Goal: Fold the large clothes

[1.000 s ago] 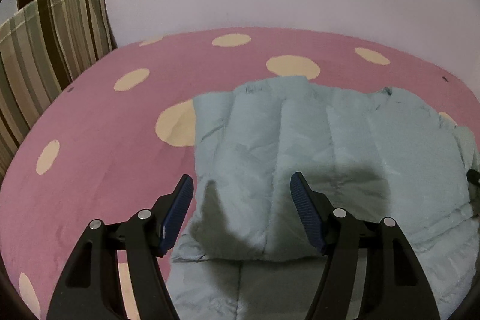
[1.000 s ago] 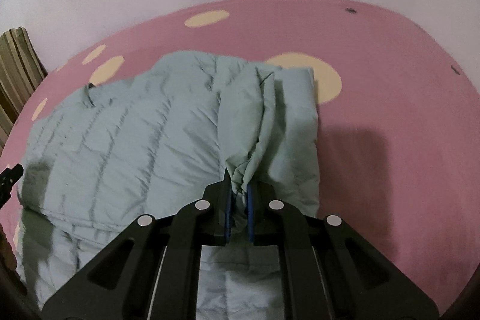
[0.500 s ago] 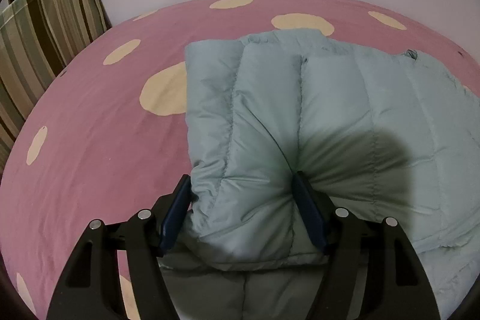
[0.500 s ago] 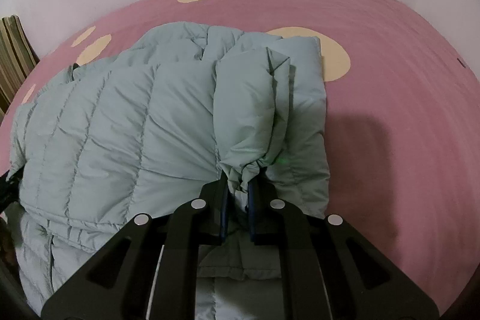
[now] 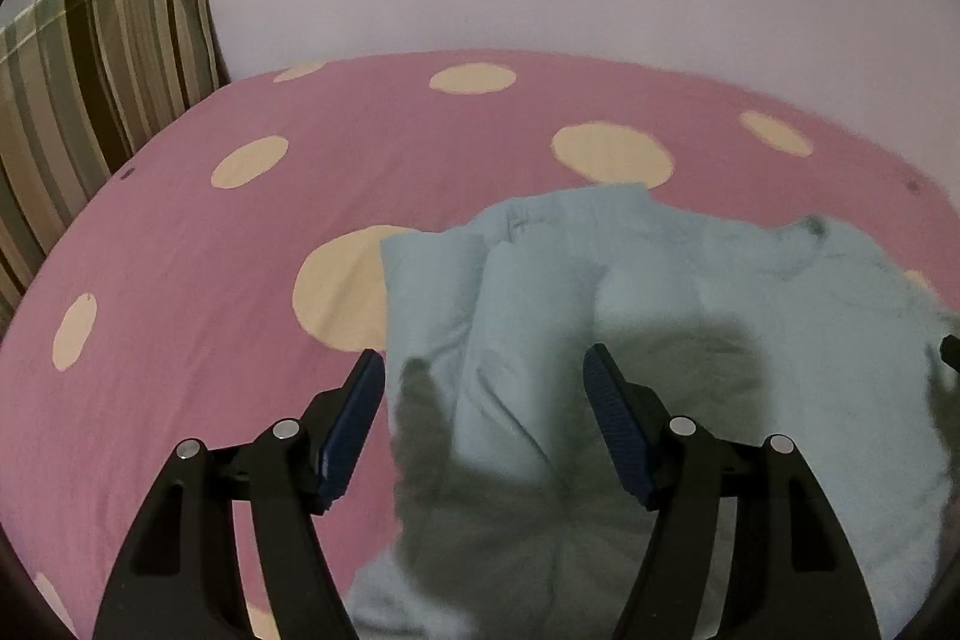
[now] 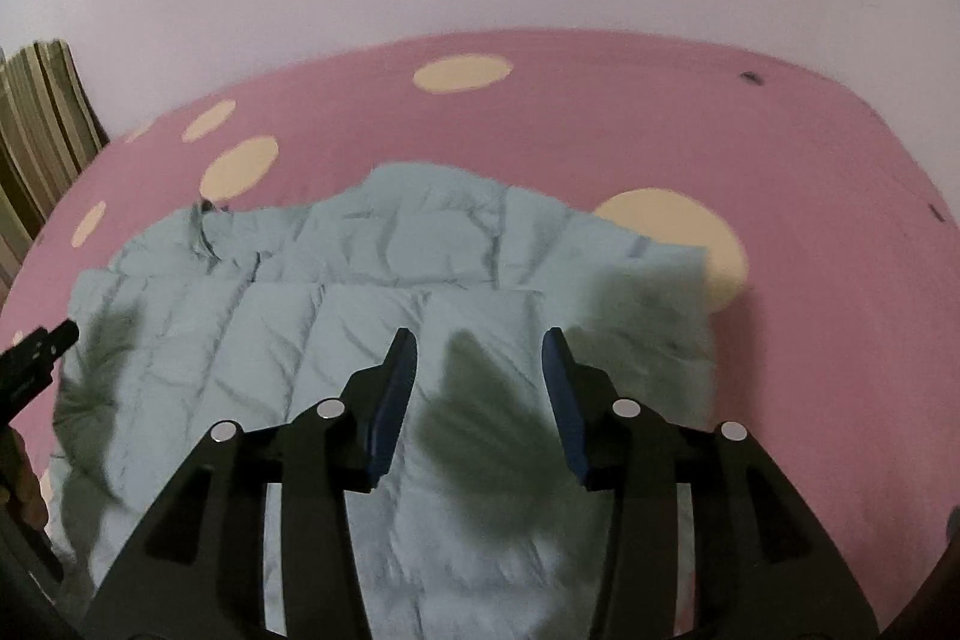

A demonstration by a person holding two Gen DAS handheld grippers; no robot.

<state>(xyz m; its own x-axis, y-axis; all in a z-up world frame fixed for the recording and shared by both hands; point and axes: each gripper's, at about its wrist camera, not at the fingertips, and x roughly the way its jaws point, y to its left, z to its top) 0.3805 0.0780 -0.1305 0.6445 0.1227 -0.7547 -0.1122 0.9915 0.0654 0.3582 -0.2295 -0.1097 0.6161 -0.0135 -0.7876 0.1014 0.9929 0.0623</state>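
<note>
Jacket: the puffy blue jacket (image 6: 384,316) lies flat on the pink spotted bed (image 5: 180,250).
Left gripper (image 5: 483,370): jaws wide apart, holding nothing, over the jacket's left edge.
Right gripper (image 6: 480,349): jaws opening, nothing between them.
Room: bare bed at 3 o'clock; striped pillow (image 5: 90,58) at 10 o'clock.
</note>
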